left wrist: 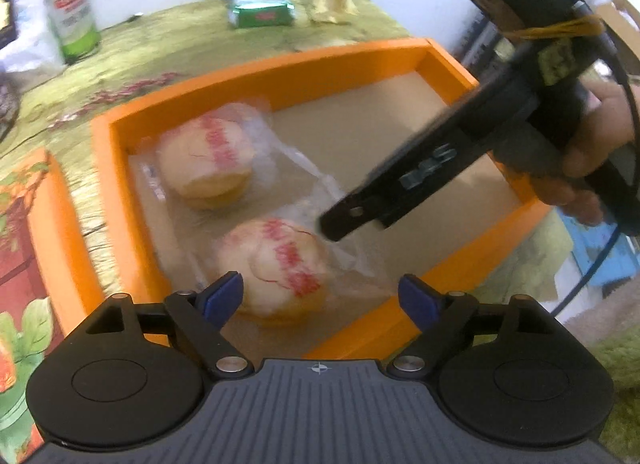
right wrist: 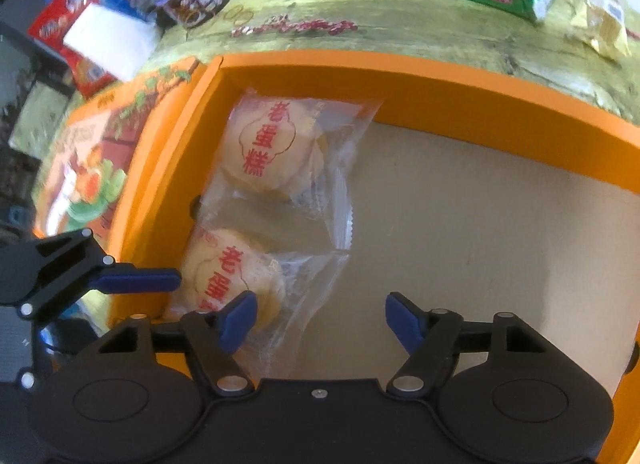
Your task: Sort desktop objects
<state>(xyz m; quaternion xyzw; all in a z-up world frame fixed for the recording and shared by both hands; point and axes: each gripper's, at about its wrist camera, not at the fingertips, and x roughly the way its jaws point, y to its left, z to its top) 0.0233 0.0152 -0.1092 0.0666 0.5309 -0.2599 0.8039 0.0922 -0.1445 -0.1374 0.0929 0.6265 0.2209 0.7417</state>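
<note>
An orange tray [left wrist: 132, 192] with a tan floor sits on a table [left wrist: 168, 48] covered in green patterned cloth, and two wrapped egg cakes lie inside along one wall: the far egg cake [right wrist: 268, 148] and the near egg cake [right wrist: 236, 276], their clear wrappers overlapping. The left tongs [left wrist: 320, 298] hang above the near cake with blue fingertips spread wide, holding nothing, while the right tongs [right wrist: 320, 322] are also spread apart and empty over the tray floor. Beyond the tray, a green snack packet [left wrist: 262, 10], a yellow snack packet [left wrist: 328, 0] and a drink can [left wrist: 70, 4] rest on the cloth.
</note>
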